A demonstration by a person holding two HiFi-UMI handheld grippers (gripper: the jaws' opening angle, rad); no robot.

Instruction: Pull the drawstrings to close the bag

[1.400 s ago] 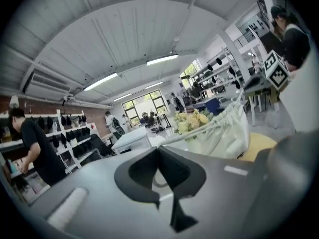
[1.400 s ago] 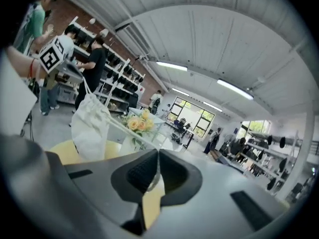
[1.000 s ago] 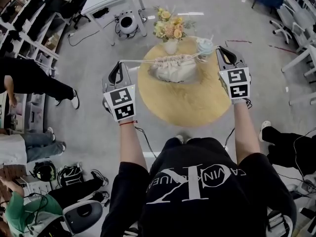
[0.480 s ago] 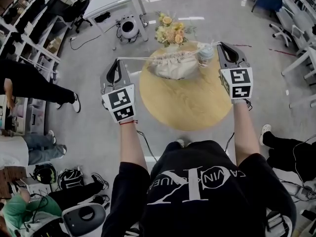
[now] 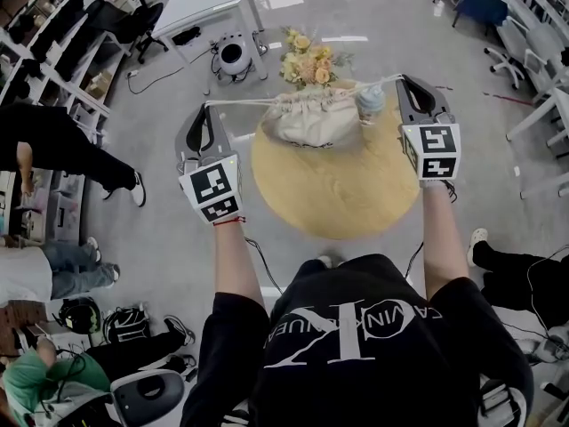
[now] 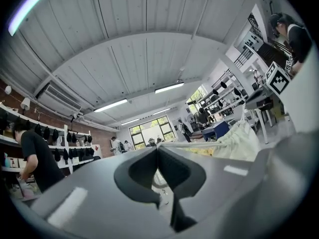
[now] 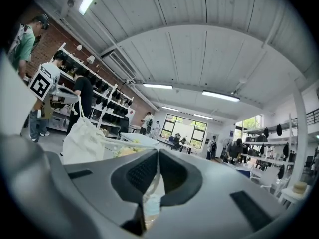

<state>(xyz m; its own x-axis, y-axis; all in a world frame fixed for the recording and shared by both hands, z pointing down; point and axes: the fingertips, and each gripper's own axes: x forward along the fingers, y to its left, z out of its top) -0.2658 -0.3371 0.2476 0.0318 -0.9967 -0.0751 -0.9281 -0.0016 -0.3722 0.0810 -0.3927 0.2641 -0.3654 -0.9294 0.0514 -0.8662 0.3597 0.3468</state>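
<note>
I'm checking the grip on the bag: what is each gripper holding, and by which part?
The cream bag, by its two cords: left gripper pinches the left drawstring, right gripper the right drawstring.

Round wooden worktop point(image 5: 338, 194) on the grey floor point(image 5: 160, 229). At its far edge, 1 bunch of flowers point(image 5: 311, 60) and 1 cup point(image 5: 370, 103). The bag point(image 5: 316, 121) is over that edge, contact unclear.

left claw point(image 5: 211, 108), right claw point(image 5: 408, 80) clamped, arms spread
</note>
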